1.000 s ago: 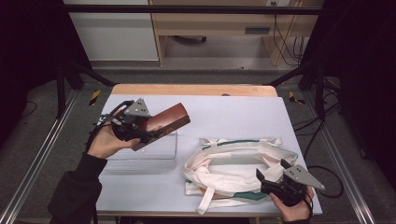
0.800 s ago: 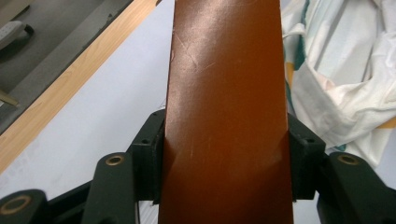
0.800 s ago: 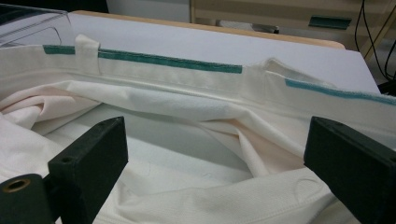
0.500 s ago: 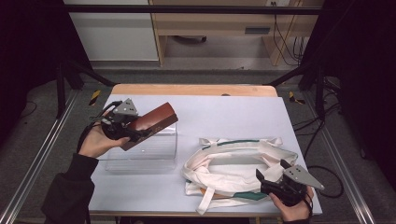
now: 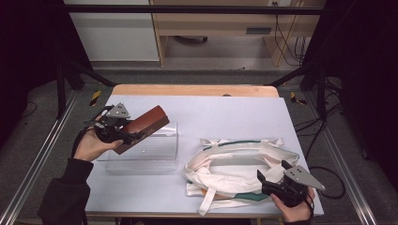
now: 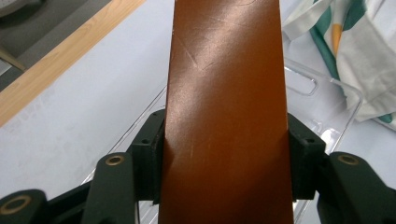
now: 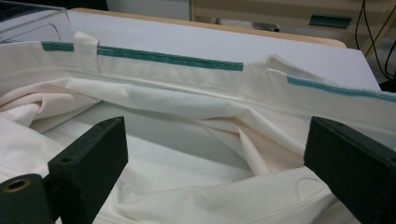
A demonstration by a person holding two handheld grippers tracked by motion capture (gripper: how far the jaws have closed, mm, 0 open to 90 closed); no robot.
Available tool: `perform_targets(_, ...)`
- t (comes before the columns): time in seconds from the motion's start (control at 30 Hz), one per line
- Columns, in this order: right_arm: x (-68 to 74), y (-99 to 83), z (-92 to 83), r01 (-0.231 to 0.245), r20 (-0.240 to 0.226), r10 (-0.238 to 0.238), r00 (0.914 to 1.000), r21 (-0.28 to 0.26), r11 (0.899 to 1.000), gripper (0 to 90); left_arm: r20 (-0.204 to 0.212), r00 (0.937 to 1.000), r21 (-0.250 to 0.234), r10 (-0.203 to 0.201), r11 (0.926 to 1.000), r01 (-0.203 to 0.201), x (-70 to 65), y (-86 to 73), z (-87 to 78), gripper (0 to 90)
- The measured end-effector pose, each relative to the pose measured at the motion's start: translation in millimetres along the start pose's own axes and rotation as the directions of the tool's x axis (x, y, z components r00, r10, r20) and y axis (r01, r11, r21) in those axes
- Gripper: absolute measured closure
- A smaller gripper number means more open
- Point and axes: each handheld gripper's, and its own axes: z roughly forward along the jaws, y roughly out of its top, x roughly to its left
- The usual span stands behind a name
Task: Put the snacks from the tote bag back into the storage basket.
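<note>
Brown block held over the clear box at the worktop's left edge.
My left gripper point(image 5: 133, 136) clamps the brown block point(image 5: 143, 126) above the clear box point(image 5: 141, 152); my right gripper point(image 5: 272, 180), jaws wide, rests at the white bag point(image 5: 234, 164) near the front right corner. The pale blue worktop point(image 5: 225, 112) has a wooden far edge; grey floor beyond.

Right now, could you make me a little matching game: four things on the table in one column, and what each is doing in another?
Things:
1. brown block
2. clear box
3. cloth bag
4. right hand-held gripper

States:
A. lying with its mouth open
B. jaws apart at the bag's edge
C. clamped in the left hand-held gripper
D. standing on the table, under the block

Pairs: 1-C, 2-D, 3-A, 4-B
</note>
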Motion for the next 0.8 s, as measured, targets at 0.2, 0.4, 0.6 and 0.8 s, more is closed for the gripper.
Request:
perform_targets(0.2, 0.1, -0.1, 0.1, 0.000, 0.001, 0.000, 1.0000, 0.001, 1.000, 7.1, -0.005, 0.9997, 0.009, -0.023, 0.9997, 0.024, 5.0, -9.3, 4.7, 42.9)
perform_targets(0.4, 0.2, -0.2, 0.3, 0.002, 0.000, -0.002, 1.0000, 0.000, 1.000, 7.1, -0.010, 0.9991, 0.026, -0.042, 0.9988, 0.042, 9.6, -17.7, 9.4, 42.9)
perform_targets(0.6, 0.3, -0.4, 0.6, 0.003, 0.001, -0.003, 1.0000, 0.001, 1.000, 7.1, -0.010, 0.9990, 0.044, -0.044, 0.9981, 0.044, 10.9, -22.8, 15.0, 42.9)
perform_targets(0.8, 0.5, -0.5, 0.7, 0.004, 0.001, -0.004, 1.0000, 0.003, 1.000, 7.1, 0.006, 0.9994, 0.054, -0.035, 0.9979, 0.035, 9.4, -24.0, 20.2, 42.9)
